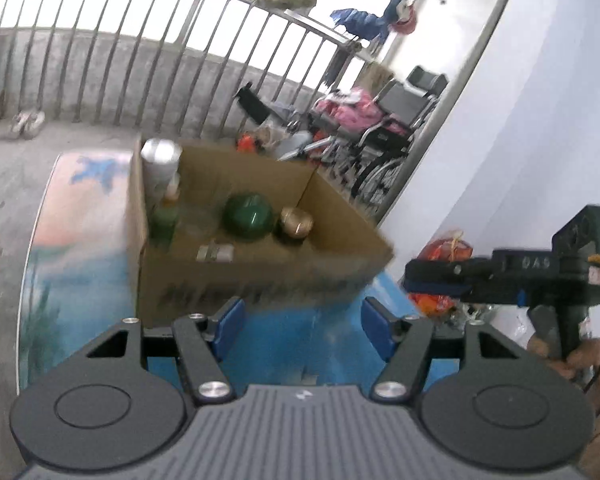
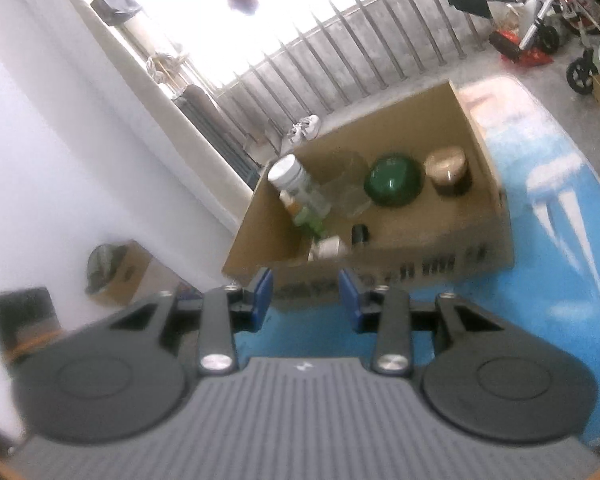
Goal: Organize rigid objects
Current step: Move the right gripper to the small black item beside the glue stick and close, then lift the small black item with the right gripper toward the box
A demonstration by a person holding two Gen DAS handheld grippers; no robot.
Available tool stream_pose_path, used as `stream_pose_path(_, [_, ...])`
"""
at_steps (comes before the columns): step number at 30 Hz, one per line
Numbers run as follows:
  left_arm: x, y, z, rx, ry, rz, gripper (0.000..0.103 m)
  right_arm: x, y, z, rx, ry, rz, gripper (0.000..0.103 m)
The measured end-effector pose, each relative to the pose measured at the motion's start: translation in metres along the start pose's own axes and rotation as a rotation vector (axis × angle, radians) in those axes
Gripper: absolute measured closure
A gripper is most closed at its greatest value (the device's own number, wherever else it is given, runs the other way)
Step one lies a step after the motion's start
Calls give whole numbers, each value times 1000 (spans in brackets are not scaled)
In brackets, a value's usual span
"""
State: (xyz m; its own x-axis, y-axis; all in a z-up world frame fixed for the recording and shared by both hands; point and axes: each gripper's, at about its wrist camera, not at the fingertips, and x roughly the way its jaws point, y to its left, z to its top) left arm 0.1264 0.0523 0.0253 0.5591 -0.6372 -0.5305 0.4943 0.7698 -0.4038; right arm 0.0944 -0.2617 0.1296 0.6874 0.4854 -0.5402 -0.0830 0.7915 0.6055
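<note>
On the table (image 1: 76, 216), round-edged with a blue and pink printed top, stands an open cardboard box (image 1: 260, 264), set toward the far edge and filling much of the middle; front wall printed, flaps up at the back.

Inside the box, against the left wall: tall white-capped bottle (image 2: 290, 178), leaning, with a green bottle (image 2: 310, 220) just below it toward the near left corner. Mid-floor: dark green bowl (image 2: 394, 180), mouth tipped sideways. Beside it toward the right wall: round gold tin (image 2: 448, 168), upright. Near the front wall: small pale jar (image 2: 330, 248) lying over, and a small black cap (image 2: 360, 234) next to it. Between bottle and bowl, something clear like glass (too blurred to name).

Near side of the box, both tools poised over the blue part of the table, angled down at the box's front wall. Left gripper (image 1: 302, 328): blue pads set fairly wide apart, nothing between them. Right gripper (image 2: 306, 298): pads narrower but still parted, likewise bare, tips just short of the box front.

Seen side-on from the left wrist, the right gripper held level at the right edge, a hand (image 1: 572, 356) wrapped round its grip below.
</note>
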Motion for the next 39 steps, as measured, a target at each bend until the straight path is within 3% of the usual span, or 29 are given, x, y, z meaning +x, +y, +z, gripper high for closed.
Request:
stream_pose_path(3, [7,7,-34,-30,62,15,38,8,0,-29,37,38,11,66])
stream_pose_path(7, [24,16,-68,-57,144,88,39,43,4,-68,56,142,-18,66])
stream_pose_path(11, [32,19,-79,-15,139,140,45,87,11,-95,82,269,-18,66])
stream_pose_path(14, [39,19,-81,9,140,170,48,105,24,-104,65,315,-10,64])
stream_pose_path(20, [51,27,-86,11,161,183,58,130,33,-105,60,351,-29,62])
stream_pose_path(26, [56,35,-89,16,150,163,62,150,25,-108,84,369,-26,64])
stream_pose_path(34, [53,43,-88,0,139,123,62,158,24,-108,87,366,-1,69])
stream_pose_path(39, [53,43,-87,6,146,97,55,147,21,-101,108,344,59,81])
